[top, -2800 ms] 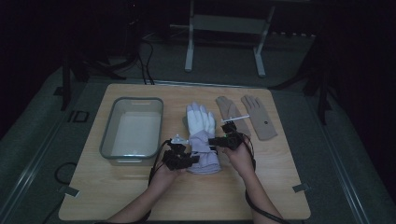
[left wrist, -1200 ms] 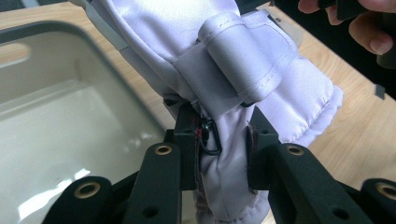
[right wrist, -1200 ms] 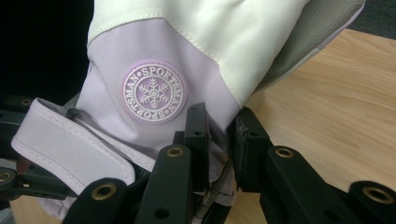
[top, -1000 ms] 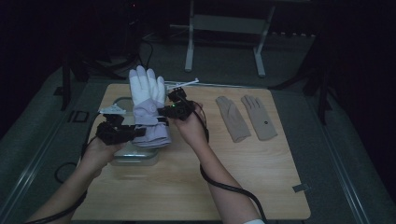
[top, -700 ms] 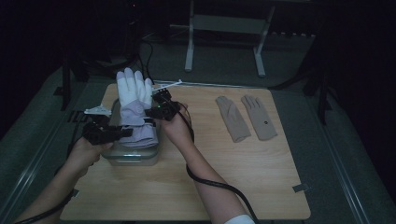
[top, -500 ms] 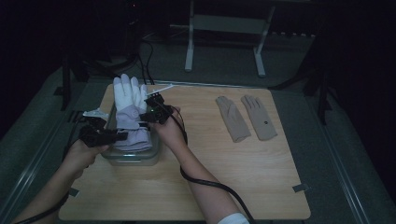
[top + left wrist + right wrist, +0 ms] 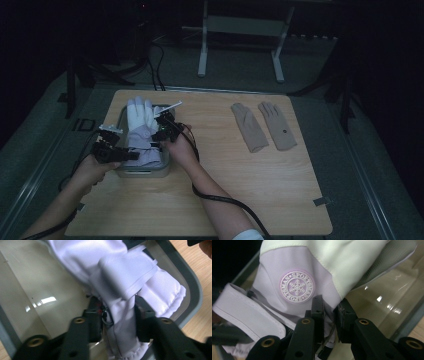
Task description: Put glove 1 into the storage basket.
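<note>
A white and pale lilac ski glove (image 7: 141, 131) is being held over a grey rectangular tray (image 7: 145, 171) at the left side of the wooden bench (image 7: 240, 195), with its finger end pointing away from the person. Its cuff end is being pinched from two sides. In the left gripper view, the fingers (image 7: 93, 322) of the left gripper (image 7: 111, 150) are being pressed onto a fold of the lilac cuff fabric, with the tray's pale floor and grey rim lying beneath. In the right gripper view, the fingers (image 7: 318, 315) of the right gripper (image 7: 165, 131) are being closed on the glove's edge just below a round snowflake badge (image 7: 297, 286) lettered "SPORTSMAN". A loose cuff strap (image 7: 249, 317) is being seen hanging at the left of that view. Whether the glove is touching the tray floor cannot be told. Well apart, at the bench's far right, a pair of flat beige gloves (image 7: 263, 126) is lying side by side. Cables are being trailed from both grippers towards the person.
</note>
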### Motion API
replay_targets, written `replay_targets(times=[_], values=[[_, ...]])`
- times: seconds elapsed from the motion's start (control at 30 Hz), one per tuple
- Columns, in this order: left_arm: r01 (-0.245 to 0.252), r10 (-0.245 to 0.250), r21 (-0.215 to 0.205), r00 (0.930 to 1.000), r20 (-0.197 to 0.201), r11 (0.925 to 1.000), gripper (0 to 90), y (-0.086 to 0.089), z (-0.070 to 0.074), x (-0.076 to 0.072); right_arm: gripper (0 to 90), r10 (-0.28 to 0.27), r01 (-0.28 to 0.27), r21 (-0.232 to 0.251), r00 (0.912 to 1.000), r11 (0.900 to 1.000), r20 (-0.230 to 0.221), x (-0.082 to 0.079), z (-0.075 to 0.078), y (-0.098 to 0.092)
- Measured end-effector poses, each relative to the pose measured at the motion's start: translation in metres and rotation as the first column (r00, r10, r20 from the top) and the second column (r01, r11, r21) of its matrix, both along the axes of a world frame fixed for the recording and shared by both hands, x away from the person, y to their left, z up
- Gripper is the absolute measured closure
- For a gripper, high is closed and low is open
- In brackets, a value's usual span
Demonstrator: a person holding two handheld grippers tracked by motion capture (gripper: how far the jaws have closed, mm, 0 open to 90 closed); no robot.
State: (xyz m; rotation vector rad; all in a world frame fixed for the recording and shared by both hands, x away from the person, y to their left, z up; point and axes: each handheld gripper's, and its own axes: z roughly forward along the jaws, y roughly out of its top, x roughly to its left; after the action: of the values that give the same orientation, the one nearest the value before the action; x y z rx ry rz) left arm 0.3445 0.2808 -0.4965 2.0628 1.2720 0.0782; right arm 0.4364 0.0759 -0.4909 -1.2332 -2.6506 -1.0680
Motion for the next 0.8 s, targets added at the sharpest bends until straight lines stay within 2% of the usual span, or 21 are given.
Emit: replay_targets(times=[0.03, 0.1, 0.13, 0.23, 0.33, 0.37, 0.43, 0.5, 0.57, 0.67, 0.73, 0.8], values=[[-0.003, 0.003, -0.016, 1.0, -0.002, 0.9999, 59.4, 0.001, 0.0, 0.0, 78.3, 0.005, -0.005, -0.005, 1.0, 1.0, 0.0, 0.0, -0.002, 0.001], [-0.011, 0.011, -0.013, 0.9999, 0.006, 0.9999, 56.2, 0.001, -0.001, -0.001, 78.3, 0.006, -0.006, -0.007, 1.0, 1.0, 0.0, 0.0, -0.003, 0.001], [-0.015, 0.015, -0.013, 0.9998, 0.009, 0.9998, 47.8, 0.001, -0.001, -0.001, 78.3, 0.005, -0.005, -0.029, 0.9999, 1.0, 0.01, -0.001, -0.003, 0.003], [-0.036, 0.036, -0.006, 0.9989, 0.032, 0.9993, 36.9, -0.001, 0.0, -0.002, 78.2, 0.007, -0.007, -0.038, 1.0, 0.999, -0.003, 0.001, -0.004, 0.002], [-0.089, 0.091, -0.023, 0.9931, 0.075, 0.9957, 30.7, 0.003, 0.003, -0.004, 78.0, 0.0, -0.001, -0.059, 0.9999, 0.998, -0.011, 0.002, -0.007, 0.003], [-0.093, 0.096, -0.036, 0.9913, 0.09, 0.9951, 29.1, 0.004, 0.005, -0.005, 77.9, -0.003, 0.002, -0.062, 1.0, 0.998, -0.009, 0.002, -0.009, 0.003], [-0.1, 0.105, -0.043, 0.9874, 0.118, 0.994, 28.8, 0.004, 0.006, -0.007, 77.3, -0.002, 0.001, -0.079, 1.0, 0.997, -0.005, 0.002, -0.01, 0.004], [-0.104, 0.107, -0.033, 0.9868, 0.122, 0.994, 28.1, 0.001, 0.006, -0.007, 76.5, 0.001, -0.003, -0.109, 0.9999, 0.994, -0.014, 0.003, -0.012, 0.007], [-0.094, 0.098, -0.042, 0.9872, 0.125, 0.9947, 26.3, -0.002, 0.005, -0.008, 75.0, 0.005, -0.006, -0.139, 1.0, 0.99, -0.009, 0.004, -0.012, 0.01], [-0.097, 0.101, -0.033, 0.9831, 0.152, 0.9947, 24.1, -0.007, 0.004, -0.01, 71.8, 0.018, -0.017, -0.187, 0.9998, 0.982, 0.0, 0.004, -0.011, 0.014], [-0.108, 0.114, -0.05, 0.9795, 0.166, 0.993, 24.0, -0.009, 0.004, -0.012, 66.8, 0.021, -0.021, -0.183, 0.9998, 0.983, -0.005, 0.004, -0.009, 0.014], [-0.104, 0.114, -0.067, 0.9795, 0.166, 0.9923, 23.8, -0.01, 0.004, -0.012, 62.3, 0.036, -0.037, -0.159, 0.9993, 0.987, -0.007, 0.004, -0.006, 0.01]])
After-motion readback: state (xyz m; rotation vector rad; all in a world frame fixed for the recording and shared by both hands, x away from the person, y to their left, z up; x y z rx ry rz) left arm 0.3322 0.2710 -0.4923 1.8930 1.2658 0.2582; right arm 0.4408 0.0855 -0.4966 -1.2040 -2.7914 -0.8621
